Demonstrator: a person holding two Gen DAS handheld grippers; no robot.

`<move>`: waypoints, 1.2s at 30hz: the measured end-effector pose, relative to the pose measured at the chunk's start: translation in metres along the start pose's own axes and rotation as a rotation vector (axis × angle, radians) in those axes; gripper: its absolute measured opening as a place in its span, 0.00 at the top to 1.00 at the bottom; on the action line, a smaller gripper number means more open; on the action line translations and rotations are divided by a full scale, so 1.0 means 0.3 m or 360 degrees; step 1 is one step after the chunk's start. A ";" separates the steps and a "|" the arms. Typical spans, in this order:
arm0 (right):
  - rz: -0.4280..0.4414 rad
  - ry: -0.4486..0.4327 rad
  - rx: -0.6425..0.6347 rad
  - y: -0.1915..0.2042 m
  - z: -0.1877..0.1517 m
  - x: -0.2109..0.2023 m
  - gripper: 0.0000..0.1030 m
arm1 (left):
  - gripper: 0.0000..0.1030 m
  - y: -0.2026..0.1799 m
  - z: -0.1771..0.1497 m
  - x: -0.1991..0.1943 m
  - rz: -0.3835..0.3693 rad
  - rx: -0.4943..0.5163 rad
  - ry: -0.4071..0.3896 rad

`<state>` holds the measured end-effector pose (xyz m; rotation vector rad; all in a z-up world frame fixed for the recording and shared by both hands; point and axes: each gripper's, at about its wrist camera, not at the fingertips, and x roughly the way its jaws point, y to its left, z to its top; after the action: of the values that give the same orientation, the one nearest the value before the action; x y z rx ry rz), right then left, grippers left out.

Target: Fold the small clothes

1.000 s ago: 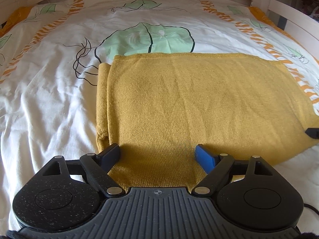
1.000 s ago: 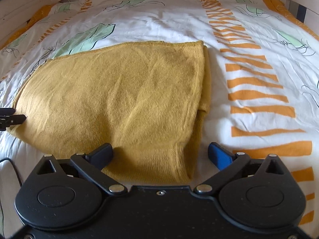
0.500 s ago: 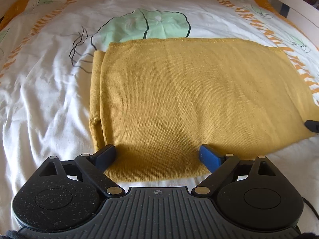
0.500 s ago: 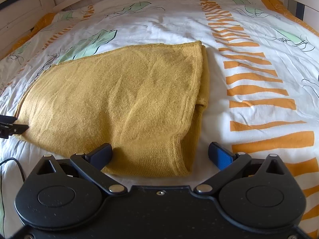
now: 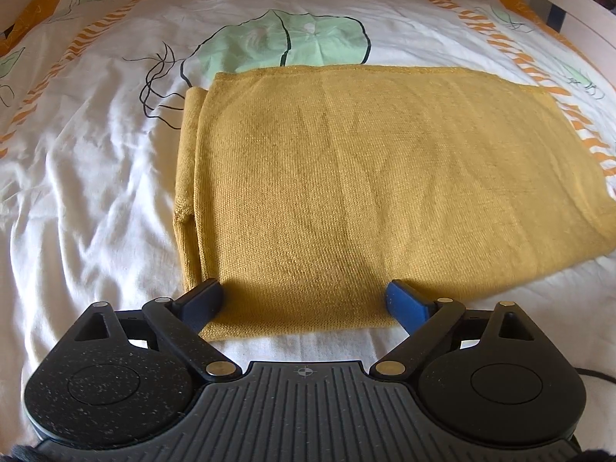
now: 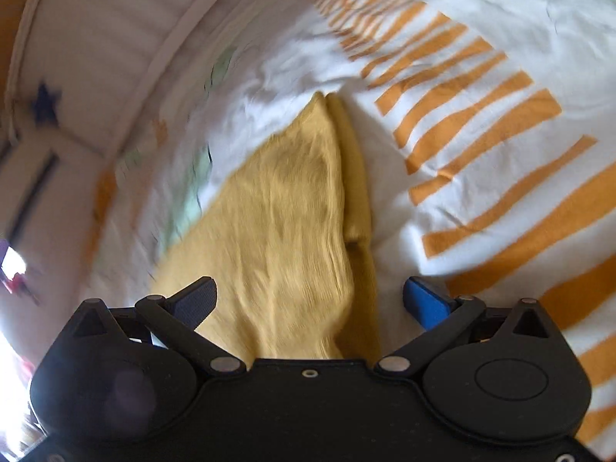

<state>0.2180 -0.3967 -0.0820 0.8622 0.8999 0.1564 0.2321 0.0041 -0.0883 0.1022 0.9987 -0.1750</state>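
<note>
Both grippers stand spread apart, nothing between their pads. Nearest, the left gripper (image 5: 304,300) straddles the near edge of the folded mustard knit cloth (image 5: 365,192), which lies flat on the bed's quilt (image 5: 96,192). The right gripper (image 6: 310,296) hangs over the cloth's (image 6: 285,223) right side in a blurred view. Beyond lie a green leaf print (image 5: 285,42) and orange stripes (image 6: 481,123).
</note>
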 end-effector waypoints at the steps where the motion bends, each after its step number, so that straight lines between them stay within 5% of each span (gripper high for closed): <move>1: 0.0026 -0.0002 0.0016 -0.005 0.012 0.009 0.00 | 0.09 0.000 0.000 0.001 0.0000 -0.0004 -0.0002; 13: 0.0236 0.0019 -0.0086 0.004 0.068 0.127 0.00 | 0.10 0.007 0.011 0.006 -0.0023 -0.0017 -0.0018; 18: 0.0239 0.0039 -0.0095 0.009 0.077 0.130 0.00 | 0.11 0.017 0.045 -0.025 -0.0119 -0.0073 -0.0044; 29: 0.0228 0.0086 -0.0102 0.013 0.093 0.148 0.00 | 0.11 -0.138 0.311 -0.031 -0.0116 -0.0110 -0.0140; 36: 0.0230 0.0106 -0.0082 0.009 0.101 0.152 0.00 | 0.12 -0.222 0.412 0.100 -0.0110 -0.0138 -0.0006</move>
<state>0.2700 -0.3918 -0.0986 0.8779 0.8917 0.3339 0.3374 -0.0846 -0.0475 -0.0121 1.0056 -0.1948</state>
